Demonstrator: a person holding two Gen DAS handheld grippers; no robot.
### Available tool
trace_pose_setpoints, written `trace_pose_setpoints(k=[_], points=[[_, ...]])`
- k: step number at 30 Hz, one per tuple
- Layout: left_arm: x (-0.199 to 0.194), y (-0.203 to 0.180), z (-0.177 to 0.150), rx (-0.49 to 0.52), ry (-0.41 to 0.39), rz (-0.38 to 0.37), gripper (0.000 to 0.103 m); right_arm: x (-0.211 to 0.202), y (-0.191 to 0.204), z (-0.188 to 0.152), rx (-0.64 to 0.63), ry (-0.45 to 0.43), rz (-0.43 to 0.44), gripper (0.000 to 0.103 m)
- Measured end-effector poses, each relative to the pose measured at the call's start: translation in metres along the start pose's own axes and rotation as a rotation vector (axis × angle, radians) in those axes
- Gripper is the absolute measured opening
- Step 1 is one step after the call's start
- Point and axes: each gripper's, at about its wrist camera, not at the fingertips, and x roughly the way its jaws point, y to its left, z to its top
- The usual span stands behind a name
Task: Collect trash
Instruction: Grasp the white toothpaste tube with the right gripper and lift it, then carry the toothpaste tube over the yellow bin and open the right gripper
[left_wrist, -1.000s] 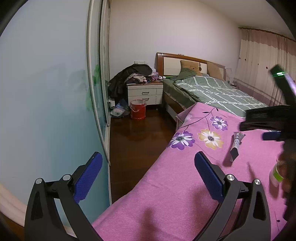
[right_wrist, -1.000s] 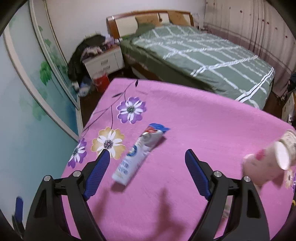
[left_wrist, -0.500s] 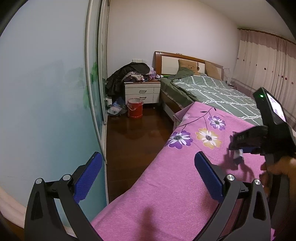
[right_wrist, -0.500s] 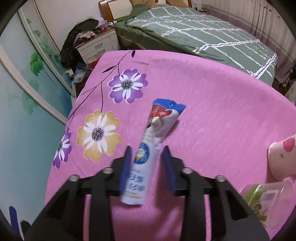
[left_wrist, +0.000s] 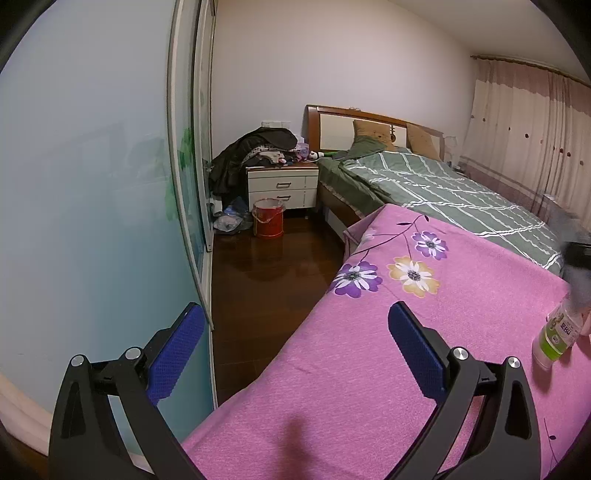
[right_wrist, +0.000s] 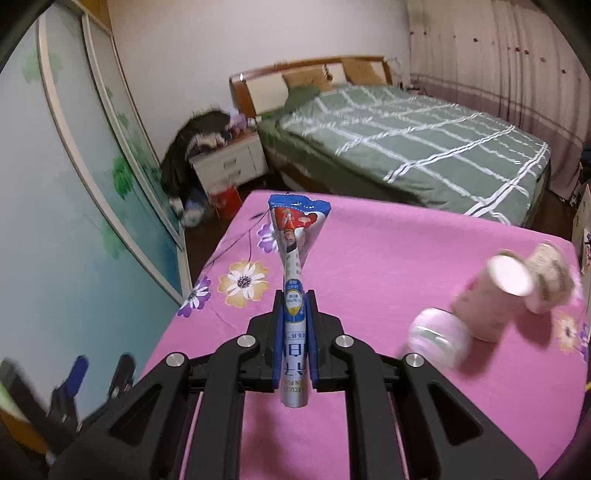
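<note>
A squeezed white tube (right_wrist: 295, 254) with a blue and red flared end sticks up and forward from my right gripper (right_wrist: 294, 300). The blue pads are closing on its lower body and press it from both sides, and it hangs above the pink bedspread (right_wrist: 369, 240). To the right on the spread lie a pink paper cup (right_wrist: 491, 295) and a clear plastic bottle (right_wrist: 439, 339), both blurred. In the left wrist view that green-labelled bottle (left_wrist: 556, 334) shows at the right edge. My left gripper (left_wrist: 295, 314) stands open over the spread's near corner, holding nothing.
A red bucket (left_wrist: 268, 218) stands on the dark wood floor by a white nightstand (left_wrist: 282, 186) piled with clothes. A bed with a green checked cover (left_wrist: 443, 195) lies beyond. A sliding wardrobe door (left_wrist: 92, 184) fills the left side.
My right gripper went from wide open around the lying tube to shut on it and raised it off the spread. It has swung out of the left wrist view. The left gripper stayed put.
</note>
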Motion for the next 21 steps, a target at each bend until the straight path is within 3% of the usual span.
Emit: trace_pose_setpoints(k=[6, 15, 21], points=[[-0.001, -0.001, 0.000, 0.007, -0.006, -0.004, 0.098, -0.065, -0.065, -0.030, 0.108, -0.075, -0.116, 0.011], [-0.005, -0.007, -0.001, 0.034, -0.025, 0.007, 0.098, -0.154, -0.241, -0.125, 0.461, -0.101, -0.567, 0.011], [-0.007, -0.009, -0.001, 0.049, -0.036, 0.021, 0.098, -0.173, -0.314, -0.170, 0.606, -0.061, -0.679, 0.011]])
